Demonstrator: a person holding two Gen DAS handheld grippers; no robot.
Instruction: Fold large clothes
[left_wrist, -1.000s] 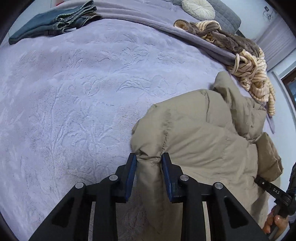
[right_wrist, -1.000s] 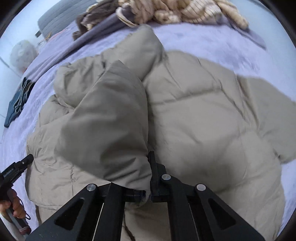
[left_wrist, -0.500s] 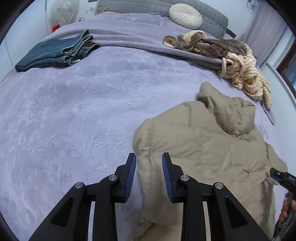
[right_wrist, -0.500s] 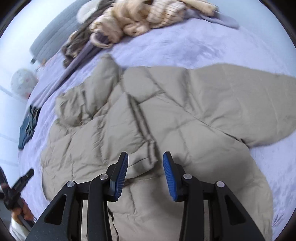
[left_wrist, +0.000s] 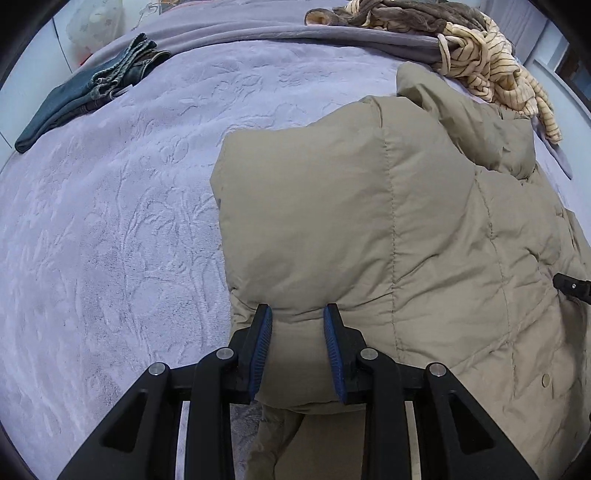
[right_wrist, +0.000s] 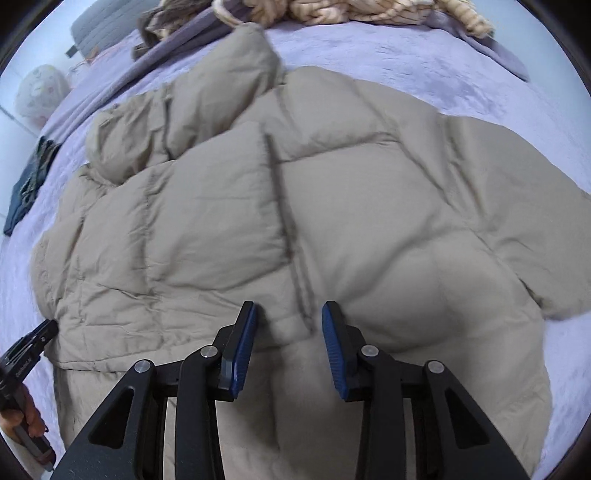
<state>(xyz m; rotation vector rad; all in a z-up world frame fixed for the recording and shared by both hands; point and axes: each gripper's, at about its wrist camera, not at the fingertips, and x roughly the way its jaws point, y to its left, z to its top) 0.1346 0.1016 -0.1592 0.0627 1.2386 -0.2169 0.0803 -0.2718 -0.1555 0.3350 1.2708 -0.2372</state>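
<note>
1. In the left wrist view, a pair of folded dark blue denim jeans is lying at ten o'clock on the lavender embossed plush bedspread, well apart from the jacket.
2. The left gripper, black-armed with ribbed blue pads, is clamping a puffed fold of the big beige quilted down jacket; the fabric is bulging between both pads at six o'clock.
3. That gripped sleeve or side panel is lying folded over the jacket's body, which is spreading toward three o'clock; one round snap button is showing near four o'clock.
4. A heap of cream striped and brown fuzzy clothes is sitting at one o'clock, just beyond the jacket's hood.
5. In the right wrist view, a person's hand at eight o'clock is holding the other tool's black handle; its small white lettering is too blurred to read.
6. The right gripper is hanging over the jacket's hem beside the front placket seam at six o'clock; its jaws are closing, standing apart, with a ridge of fabric between them but no pad pressing on it.
7. The jacket is filling the middle of the bed, its hood pointing to eleven o'clock.
</note>
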